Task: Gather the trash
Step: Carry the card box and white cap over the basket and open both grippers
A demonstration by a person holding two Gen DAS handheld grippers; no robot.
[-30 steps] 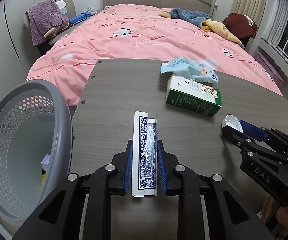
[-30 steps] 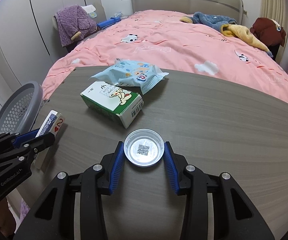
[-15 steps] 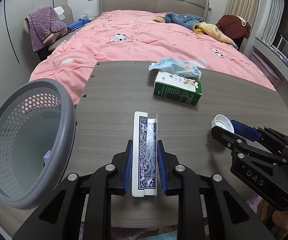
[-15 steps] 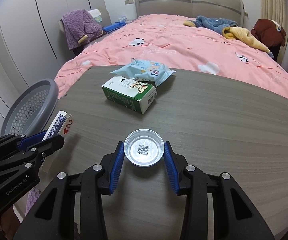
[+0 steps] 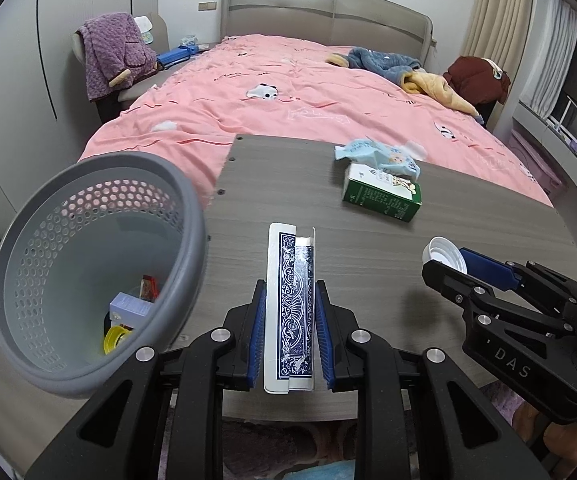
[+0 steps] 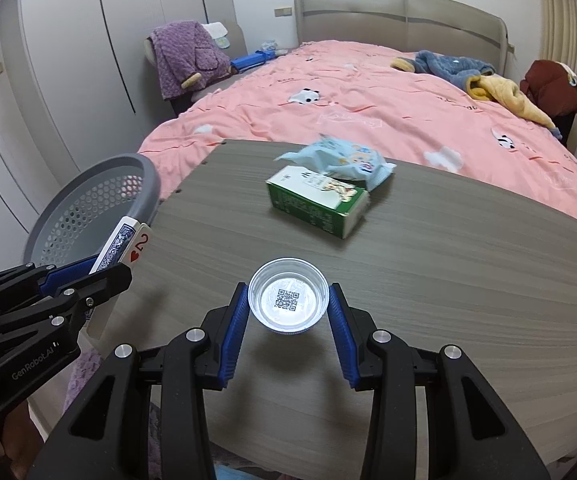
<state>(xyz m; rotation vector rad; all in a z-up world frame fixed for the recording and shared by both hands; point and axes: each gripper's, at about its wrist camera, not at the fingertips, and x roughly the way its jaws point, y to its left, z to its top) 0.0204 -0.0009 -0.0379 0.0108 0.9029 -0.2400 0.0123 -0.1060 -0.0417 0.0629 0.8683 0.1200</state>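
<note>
Your left gripper (image 5: 290,312) pinched a small stack of blue-backed playing cards (image 5: 289,304) edge-on between its blue pads, held above the near edge of the grey wood-grain table (image 5: 368,240). From the right wrist view, a two of hearts faced outward on that stack (image 6: 126,246). Your right gripper (image 6: 288,306) pinched a round white plastic lid with a QR code inside (image 6: 287,300), raised clear of the tabletop. The grey perforated plastic waste basket (image 5: 88,264) stood just beside the table's left edge, with a yellow cap and small packets inside. A green-and-white drink carton (image 6: 316,204) lay on its side near the table's far edge, touching a crumpled light-blue snack wrapper (image 6: 336,158) behind it. A pink-covered bed (image 6: 368,112) stood beyond the table.
</note>
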